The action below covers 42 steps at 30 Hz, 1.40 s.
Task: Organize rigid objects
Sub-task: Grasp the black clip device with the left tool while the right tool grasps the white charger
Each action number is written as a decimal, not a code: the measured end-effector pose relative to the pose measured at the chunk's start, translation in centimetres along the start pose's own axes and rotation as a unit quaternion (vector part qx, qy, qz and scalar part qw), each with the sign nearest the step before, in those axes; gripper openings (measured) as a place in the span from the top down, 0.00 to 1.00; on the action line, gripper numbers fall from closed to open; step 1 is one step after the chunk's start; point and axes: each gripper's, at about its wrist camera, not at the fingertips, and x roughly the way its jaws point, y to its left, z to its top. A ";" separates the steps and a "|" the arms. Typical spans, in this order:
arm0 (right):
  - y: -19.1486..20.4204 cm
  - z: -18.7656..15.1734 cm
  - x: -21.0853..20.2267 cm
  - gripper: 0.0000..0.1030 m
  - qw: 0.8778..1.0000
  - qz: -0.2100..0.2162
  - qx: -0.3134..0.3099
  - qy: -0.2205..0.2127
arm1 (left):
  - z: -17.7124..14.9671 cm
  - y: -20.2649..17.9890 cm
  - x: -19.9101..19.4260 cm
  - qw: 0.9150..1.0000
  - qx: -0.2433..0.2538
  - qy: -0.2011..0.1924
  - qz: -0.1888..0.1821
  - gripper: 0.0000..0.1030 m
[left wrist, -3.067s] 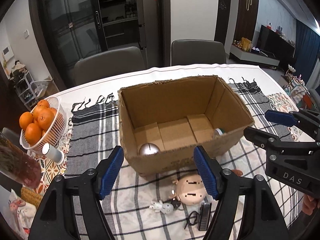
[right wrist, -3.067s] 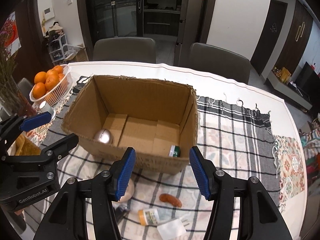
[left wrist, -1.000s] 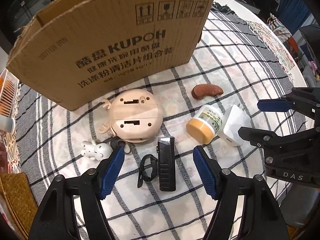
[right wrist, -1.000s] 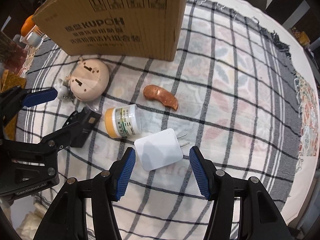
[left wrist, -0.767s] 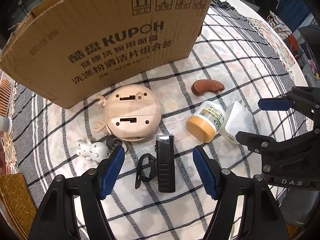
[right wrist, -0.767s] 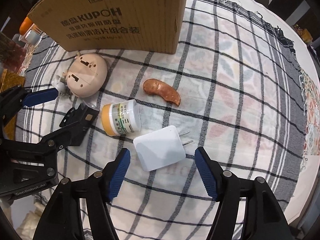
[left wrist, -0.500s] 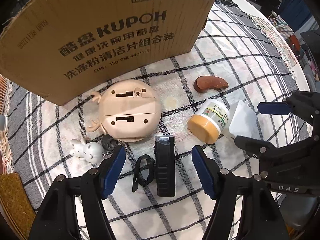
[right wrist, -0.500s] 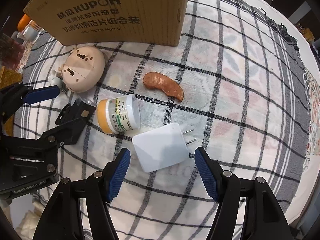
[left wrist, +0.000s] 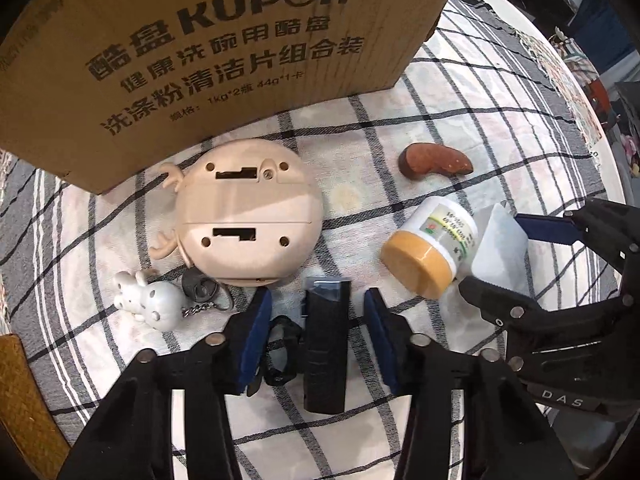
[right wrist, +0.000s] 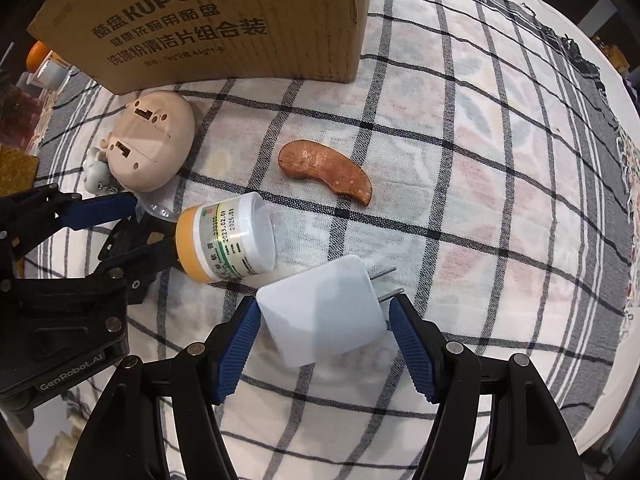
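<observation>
Both grippers low over the checked cloth (right wrist: 480, 184), jaws open.
Left gripper (left wrist: 316, 322) straddling the black device (left wrist: 325, 344); right gripper (right wrist: 322, 334) straddling the white charger (right wrist: 320, 312), beside the jar (right wrist: 224, 240), near the box (right wrist: 224, 20).

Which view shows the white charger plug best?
The right wrist view: the white charger plug lies whole between the open right gripper fingers, prongs visible. The left wrist view shows only part of it behind the bottle.
</observation>
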 end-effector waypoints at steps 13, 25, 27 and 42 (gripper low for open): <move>-0.8 -0.8 1.9 0.39 0.999 0.014 0.031 -0.007 | -0.5 0.4 -0.1 0.999 -0.022 0.004 -0.029 0.69; 0.6 -1.2 0.2 0.39 0.999 0.009 0.034 -0.017 | -1.1 0.5 -0.5 0.998 -0.027 -0.015 -0.047 0.73; 0.6 -1.3 0.1 0.39 0.999 0.009 0.038 -0.018 | -1.1 0.5 -0.6 0.998 -0.026 -0.021 -0.054 0.73; 0.1 -1.2 -2.1 0.39 0.999 0.012 0.043 -0.029 | -1.8 0.4 -2.0 0.995 -0.040 -0.060 -0.072 0.77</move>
